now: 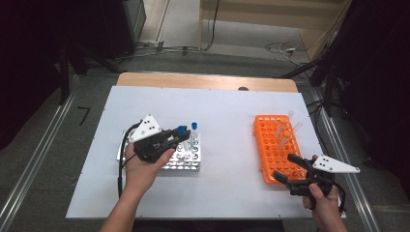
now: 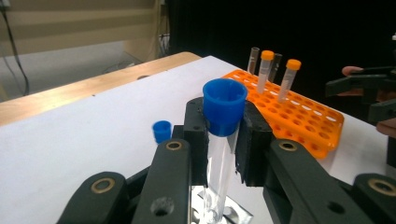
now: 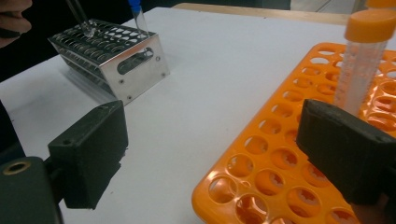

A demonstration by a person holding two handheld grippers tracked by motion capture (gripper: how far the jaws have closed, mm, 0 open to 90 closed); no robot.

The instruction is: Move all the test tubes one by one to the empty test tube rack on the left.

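Blue-capped tube (image 2: 219, 154) bottom behind hand-held gripper (image 2: 223, 140)

Bare tabletop (image 1: 227, 145) between metal rack (image 1: 186, 159), orange rack (image 1: 273, 145).

We saw a clear blue-capped tube (image 2: 223, 135) standing upright over the metal rack (image 1: 186, 162), clamped just below its cap, while two orange-capped tubes (image 2: 265, 71) stood in the orange rack (image 1: 272, 150).

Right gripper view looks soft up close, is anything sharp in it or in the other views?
Right gripper view: the near jaws and orange rack blur, the metal rack farther off is clearer. Left gripper view: the blue-capped tube is fairly sharp, the background soft. High view: evenly lit, dark room edges.
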